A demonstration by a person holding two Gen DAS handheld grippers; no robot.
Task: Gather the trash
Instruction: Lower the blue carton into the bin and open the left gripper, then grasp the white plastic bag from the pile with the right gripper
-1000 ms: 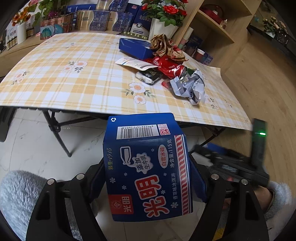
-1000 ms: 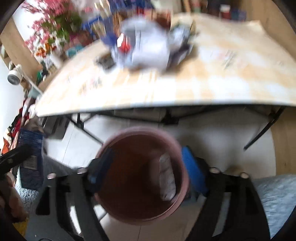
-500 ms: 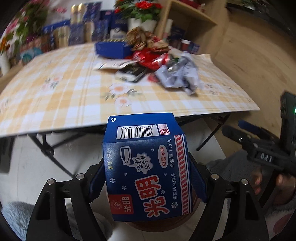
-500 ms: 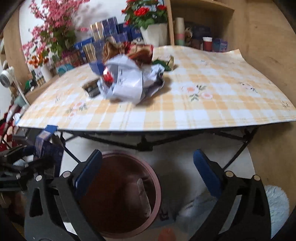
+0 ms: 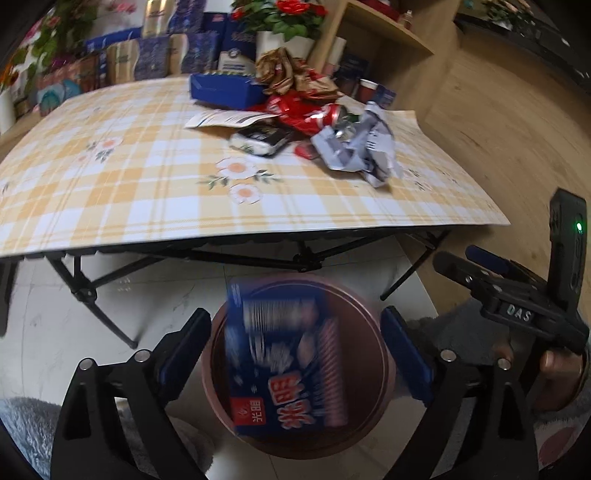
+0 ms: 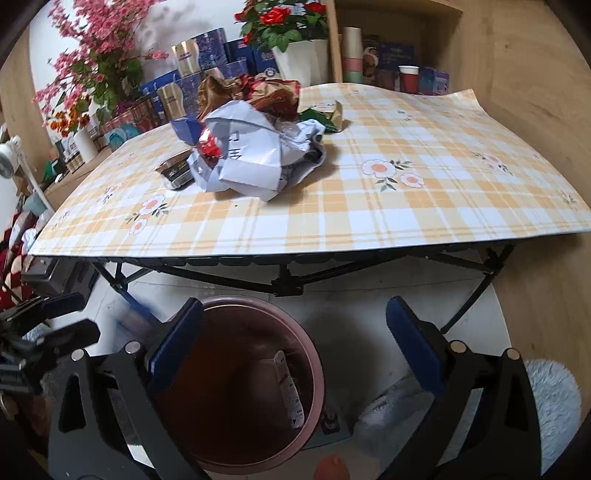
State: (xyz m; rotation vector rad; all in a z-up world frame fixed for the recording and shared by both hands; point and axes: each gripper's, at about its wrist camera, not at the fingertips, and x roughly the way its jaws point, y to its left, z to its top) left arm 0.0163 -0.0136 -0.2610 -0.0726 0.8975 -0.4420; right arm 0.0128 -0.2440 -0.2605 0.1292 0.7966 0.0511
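Note:
My left gripper hangs over a round reddish-brown bin on the floor, and its jaws are opening. A blue ice-cream carton, blurred, has slipped free of the pads and is dropping into the bin mouth. My right gripper stands open beside the same bin with nothing between its fingers. A wrapper lies inside the bin. On the checked table sits a trash pile: crumpled white paper, a red can, a dark packet and a gold wrapper.
A blue box and a paper slip lie by the pile. Flower pots, boxes and wooden shelves stand behind the table. The black folding table legs cross just behind the bin. A fluffy rug lies at the right.
The left jaws have spread and the blue carton has left them, falling toward the bin. The right jaws widened from close around the bin rim, and the right view steadied.

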